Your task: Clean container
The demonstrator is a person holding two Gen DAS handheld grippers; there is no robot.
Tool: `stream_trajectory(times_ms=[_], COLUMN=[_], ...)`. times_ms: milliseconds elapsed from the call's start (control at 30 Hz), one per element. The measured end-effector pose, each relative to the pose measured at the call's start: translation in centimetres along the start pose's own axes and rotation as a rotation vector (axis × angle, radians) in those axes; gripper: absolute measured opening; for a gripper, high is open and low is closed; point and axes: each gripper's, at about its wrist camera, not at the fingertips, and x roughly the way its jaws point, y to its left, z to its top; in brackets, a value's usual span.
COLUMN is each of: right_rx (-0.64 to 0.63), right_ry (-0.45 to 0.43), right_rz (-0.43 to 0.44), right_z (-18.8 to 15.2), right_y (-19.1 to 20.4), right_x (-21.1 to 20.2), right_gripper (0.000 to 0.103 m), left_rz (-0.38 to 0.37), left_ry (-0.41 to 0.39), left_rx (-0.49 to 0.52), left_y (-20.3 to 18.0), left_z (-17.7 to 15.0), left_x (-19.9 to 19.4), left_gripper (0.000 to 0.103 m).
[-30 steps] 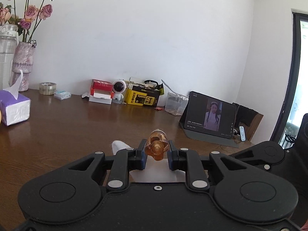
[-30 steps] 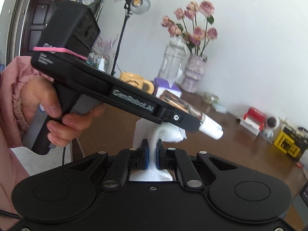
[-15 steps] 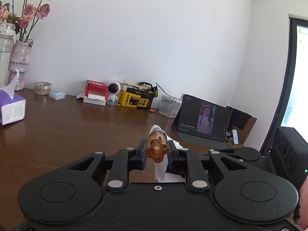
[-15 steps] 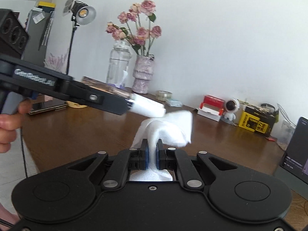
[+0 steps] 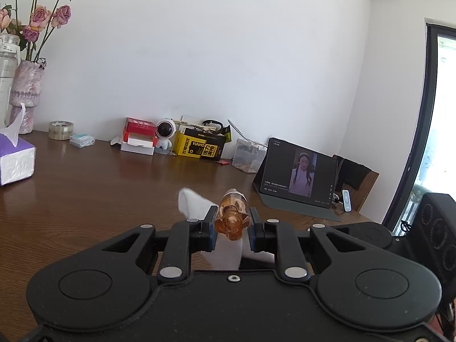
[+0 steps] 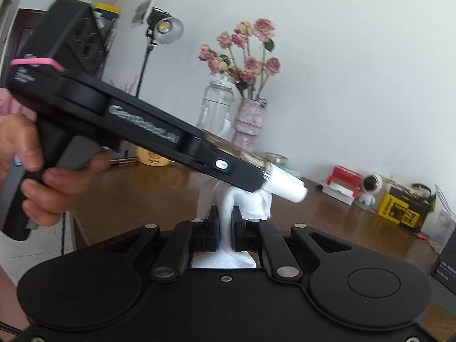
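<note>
My left gripper (image 5: 231, 214) is shut on a small amber bottle (image 5: 231, 223), seen end-on between the blue pads. In the right wrist view the same left gripper (image 6: 260, 181) reaches in from the left, held by a hand (image 6: 42, 176), with the bottle's white cap (image 6: 287, 189) sticking out past its fingers. My right gripper (image 6: 225, 216) is shut on a white tissue (image 6: 250, 202). The tissue bunches up just under the cap and touches it. In the left wrist view a corner of the tissue (image 5: 191, 203) shows left of the bottle.
On the brown wooden table (image 5: 99, 188) stand a purple tissue box (image 5: 15, 156), a vase of roses (image 5: 25, 91), a tape roll (image 5: 60, 129), small boxes (image 5: 196, 148) and a propped tablet (image 5: 299, 176). A studio lamp (image 6: 168, 28) and yellow mug (image 6: 151, 158) are behind.
The left gripper with the bottle has swung back over the right gripper after drawing off to the left. The tissue now shows left of the bottle, not right.
</note>
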Motion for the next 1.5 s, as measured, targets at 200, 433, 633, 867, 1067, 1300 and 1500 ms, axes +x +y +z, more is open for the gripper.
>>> stream_trajectory(times_ms=[200,433,633,867,1067,1300,1500], right_rx=[0.106,0.166,0.056,0.027,-0.052,-0.163,-0.209], right_ry=[0.046,0.053,0.039,-0.051,-0.025,0.069,0.144], right_rz=[-0.117,-0.094,0.060,0.160,0.105,0.055,0.076], right_z=[-0.5,-0.4,0.2,3.3,4.6,3.7,2.1], right_y=[-3.0,-4.4,-3.5,-4.3,-5.4,-5.4,-4.7], right_x=[0.6,0.3,-1.7,-4.7,-3.1,-0.4,0.9], right_gripper=[0.007,0.007,0.007,0.007,0.007,0.007,0.008], left_rz=[-0.001,0.008,0.039,0.019,-0.061,-0.096,-0.115], left_ry=[0.002,0.007,0.015,0.056,0.048,0.029,-0.004], left_rx=[0.001,0.005,-0.010,0.000,0.054,0.075,0.029], left_y=[-0.2,-0.3,0.5,0.3,-1.4,-1.9,-1.3], left_z=[-0.2,-0.6,-0.8,-1.5,-1.8,-1.9,-1.4], left_x=[-0.1,-0.2,-0.2,0.3,-0.4,-1.8,-2.7], left_gripper=[0.021,0.021,0.021,0.021,0.021,0.021,0.021])
